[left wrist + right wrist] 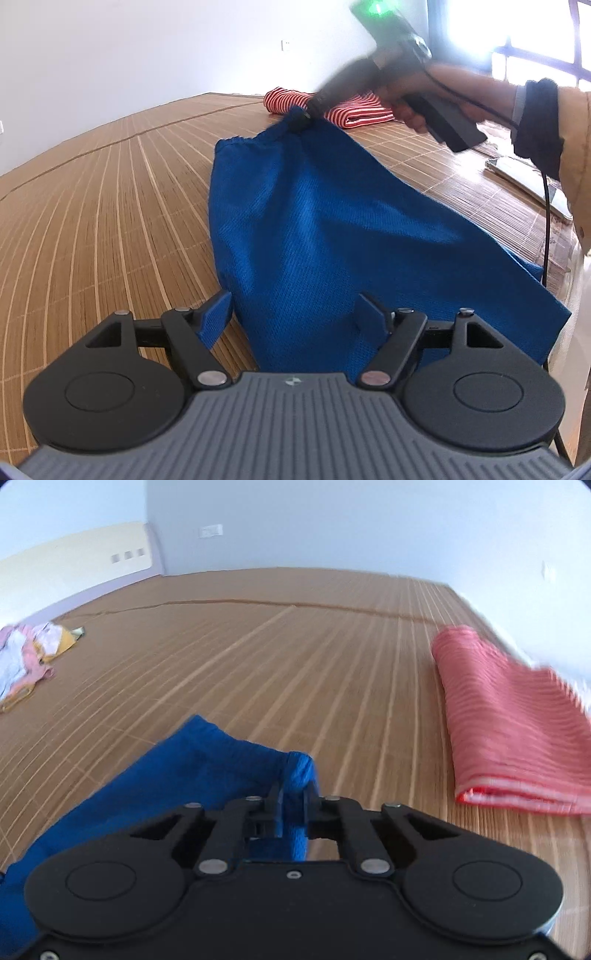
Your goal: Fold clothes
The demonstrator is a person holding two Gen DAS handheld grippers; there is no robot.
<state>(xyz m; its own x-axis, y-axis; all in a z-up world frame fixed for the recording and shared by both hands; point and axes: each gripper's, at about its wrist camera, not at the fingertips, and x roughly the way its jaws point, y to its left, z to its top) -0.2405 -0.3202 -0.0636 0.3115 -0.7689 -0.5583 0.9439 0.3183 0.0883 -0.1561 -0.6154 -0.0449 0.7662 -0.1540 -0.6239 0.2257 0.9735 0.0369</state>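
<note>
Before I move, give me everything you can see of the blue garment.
The blue garment is a solid blue, coarse-weave knit. Its far end has a gathered hem, pinched and lifted off the bamboo mat by the shut right gripper. It slopes down toward the open left gripper, whose fingers straddle the near end without clamping it. No print visible.

Your left view is bright daylight — the window at top right blows out to white glare. The right gripper there is motion-blurred. Your right view is smeared throughout — the striped cloth worst. Fisheye bends the mat lines at the edges.
</note>
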